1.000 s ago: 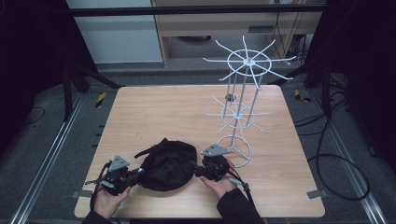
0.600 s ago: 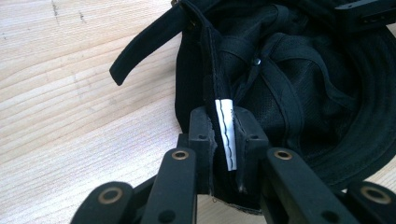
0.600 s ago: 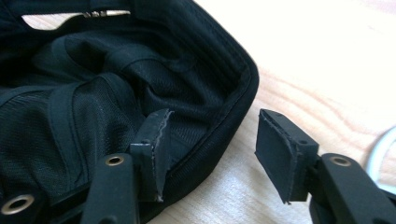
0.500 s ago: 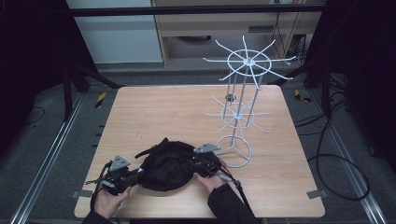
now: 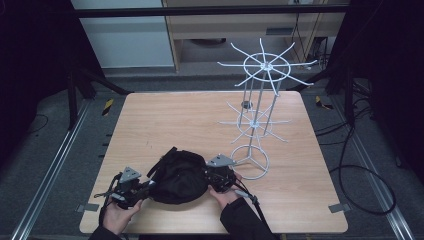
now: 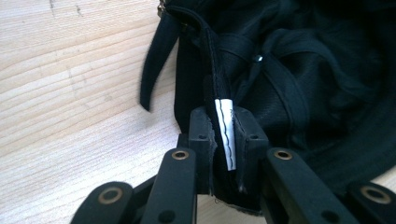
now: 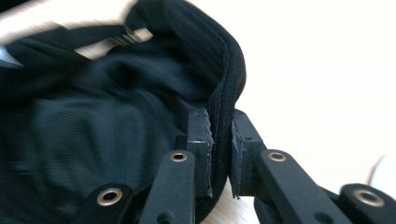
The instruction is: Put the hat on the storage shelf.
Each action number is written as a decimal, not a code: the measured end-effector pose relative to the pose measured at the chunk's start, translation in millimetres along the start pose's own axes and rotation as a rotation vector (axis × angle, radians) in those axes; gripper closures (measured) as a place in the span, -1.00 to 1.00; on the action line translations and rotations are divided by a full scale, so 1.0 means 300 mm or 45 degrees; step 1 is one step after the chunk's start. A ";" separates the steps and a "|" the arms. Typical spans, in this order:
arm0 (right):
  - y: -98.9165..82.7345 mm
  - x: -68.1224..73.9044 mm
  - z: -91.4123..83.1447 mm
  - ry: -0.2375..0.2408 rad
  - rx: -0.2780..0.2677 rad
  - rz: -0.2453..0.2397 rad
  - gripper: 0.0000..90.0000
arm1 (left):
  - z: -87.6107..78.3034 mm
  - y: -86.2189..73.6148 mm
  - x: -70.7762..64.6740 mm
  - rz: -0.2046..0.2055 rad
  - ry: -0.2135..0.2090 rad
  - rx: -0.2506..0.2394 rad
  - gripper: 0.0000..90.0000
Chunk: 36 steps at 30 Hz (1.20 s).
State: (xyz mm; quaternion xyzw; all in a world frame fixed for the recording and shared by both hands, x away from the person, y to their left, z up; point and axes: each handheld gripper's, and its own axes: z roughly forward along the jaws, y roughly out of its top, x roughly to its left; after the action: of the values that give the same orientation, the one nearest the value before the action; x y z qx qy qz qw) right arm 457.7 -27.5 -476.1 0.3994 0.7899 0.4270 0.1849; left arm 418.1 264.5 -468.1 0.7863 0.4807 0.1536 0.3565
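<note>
A black fabric bag (image 5: 179, 176) lies on the wooden table (image 5: 200, 120) near its front edge. My left gripper (image 5: 145, 188) is shut on the bag's left rim, beside a small white label (image 6: 226, 133); a loose black strap (image 6: 156, 60) hangs off the bag (image 6: 303, 70) onto the wood. My right gripper (image 5: 207, 176) is shut on the bag's right rim; in the right gripper view the thick seamed edge (image 7: 224, 93) sits between the pads (image 7: 200, 140), and the bag's dark inside (image 7: 93, 121) spreads to the left.
A white wire display rack (image 5: 259, 107) with spoked hooks at two levels stands on a ring base (image 5: 251, 161) just right of my right gripper. The far and left parts of the table are bare wood. Cables lie on the floor at the right.
My right gripper has moved left from beside the rack's ring base onto the bag's right rim and shut on it. The left gripper has stayed on the left rim.
</note>
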 end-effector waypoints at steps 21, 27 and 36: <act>-0.034 0.130 -0.124 0.274 -0.063 -0.345 0.80 | 0.117 0.081 -0.008 -0.062 0.006 -0.063 0.69; -0.072 0.131 -0.110 0.263 -0.056 -0.320 0.76 | 0.104 0.081 -0.006 -0.037 0.016 -0.079 0.47; -0.087 0.120 -0.106 0.235 -0.042 -0.288 0.67 | -0.041 0.103 -0.008 -0.081 -0.027 -0.229 0.19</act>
State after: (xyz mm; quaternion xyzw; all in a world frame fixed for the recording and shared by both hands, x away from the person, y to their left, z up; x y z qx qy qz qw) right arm 402.9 -24.1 -477.8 0.2638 0.8364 0.4512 0.1649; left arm 429.8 258.8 -437.3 0.7371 0.4857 0.1765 0.4354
